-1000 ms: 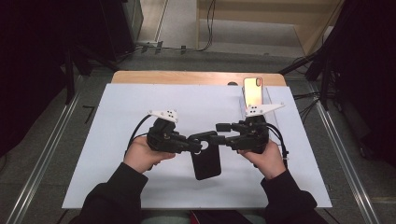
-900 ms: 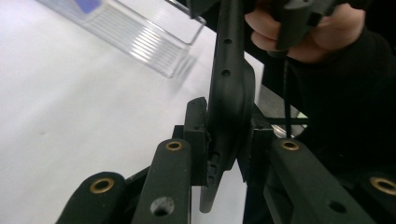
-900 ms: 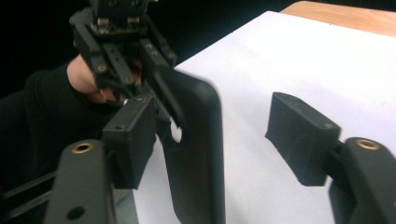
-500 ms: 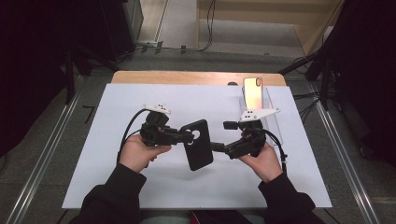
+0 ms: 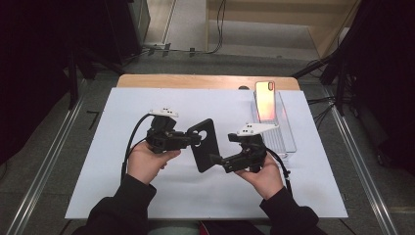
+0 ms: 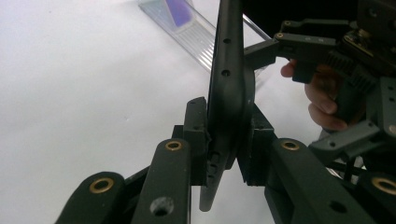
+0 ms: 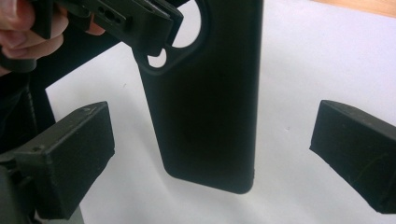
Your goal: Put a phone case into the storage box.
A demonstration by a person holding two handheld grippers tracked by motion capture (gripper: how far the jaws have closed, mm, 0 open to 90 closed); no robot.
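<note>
A black phone case is held above the white sheet, tilted, with its camera hole up. My left gripper is shut on the case's upper end by the camera hole. In the left gripper view both pads press on the edge-on case. My right gripper sits at the case's lower end, and its jaws have just been opening. In the right gripper view the case hangs between the wide pads, touching neither.
A phone with an orange-pink screen stands in a clear holder at the back right. A white sheet covers the wooden table. Metal rails run along both sides on the floor.
The right gripper has let go of the case, opened wide and dropped toward its lower end. The left gripper has swung the case up and to the left.
</note>
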